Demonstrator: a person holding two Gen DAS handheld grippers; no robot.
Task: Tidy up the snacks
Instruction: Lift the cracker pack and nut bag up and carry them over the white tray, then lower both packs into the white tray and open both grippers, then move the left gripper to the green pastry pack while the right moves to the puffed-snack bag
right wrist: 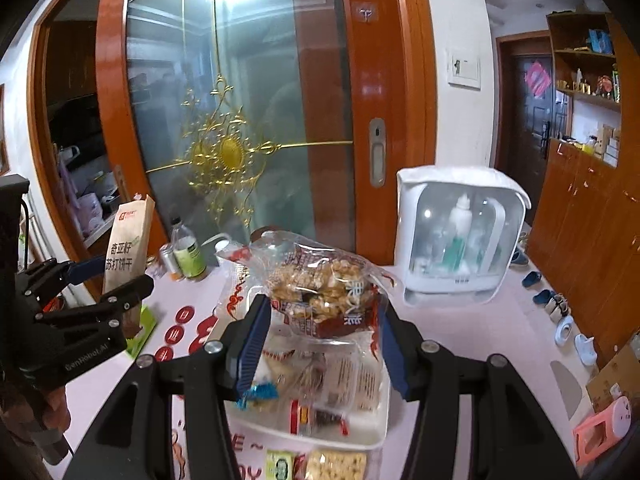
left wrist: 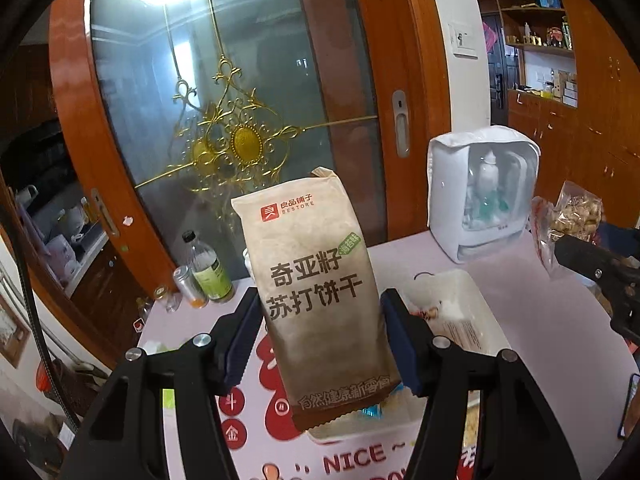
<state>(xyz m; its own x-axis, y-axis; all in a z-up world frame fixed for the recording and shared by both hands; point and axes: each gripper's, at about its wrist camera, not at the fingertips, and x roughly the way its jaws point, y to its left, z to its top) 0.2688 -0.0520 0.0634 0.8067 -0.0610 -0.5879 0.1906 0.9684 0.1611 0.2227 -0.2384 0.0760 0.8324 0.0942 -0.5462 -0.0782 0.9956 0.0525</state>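
Gripping crackers packet (left wrist: pixel 320 300) in left tongs (left wrist: pixel 320 340), clear snack bag (right wrist: pixel 320 280) in right tongs (right wrist: pixel 320 344); lower each gently into the white tray (right wrist: pixel 376 432).

My left gripper (left wrist: pixel 322 338) and right gripper (right wrist: pixel 320 340) are matte black frames with silver round bolts at the pivots. Ribbed dark blue pads (right wrist: pixel 250 346) line the fingers. White lettering marks the left gripper's side.

A glass door (right wrist: pixel 240 128) in an orange wood frame stood behind the table (right wrist: pixel 460 332); wooden shelves (right wrist: pixel 584 80) lined the right wall.
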